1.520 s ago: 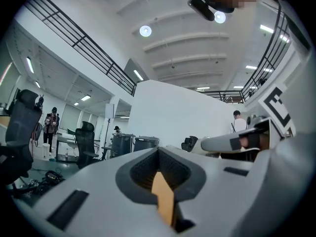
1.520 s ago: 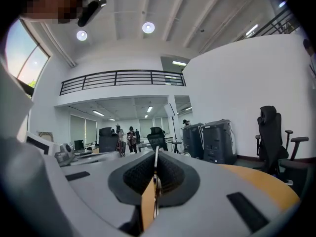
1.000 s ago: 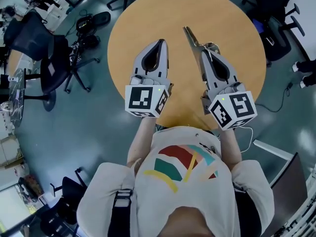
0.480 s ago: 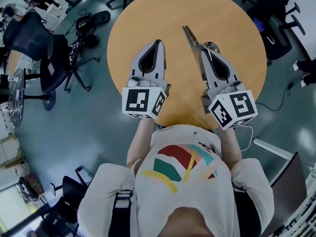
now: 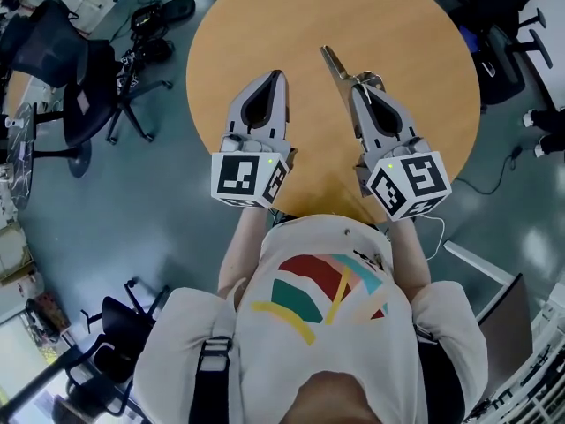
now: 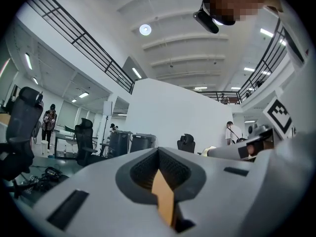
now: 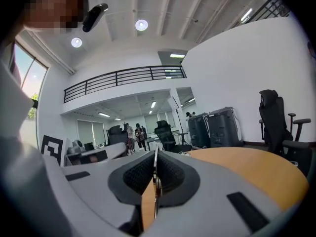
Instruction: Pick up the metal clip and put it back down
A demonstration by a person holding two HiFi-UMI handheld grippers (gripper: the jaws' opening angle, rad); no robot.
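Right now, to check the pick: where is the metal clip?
Head view, right of centre: the silver metal clip juts from the shut jaws of the right gripper over the round wooden table.

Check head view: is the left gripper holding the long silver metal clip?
No, the long silver metal clip sticks out of the right gripper's closed jaws, not the left gripper's.

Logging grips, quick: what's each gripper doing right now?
Left gripper: closed, empty.
Right gripper: closed on the thin silver metal clip.

Bright ceiling lights [image 6: 144, 29], fisheye-warped edges, perhaps slightly soft.
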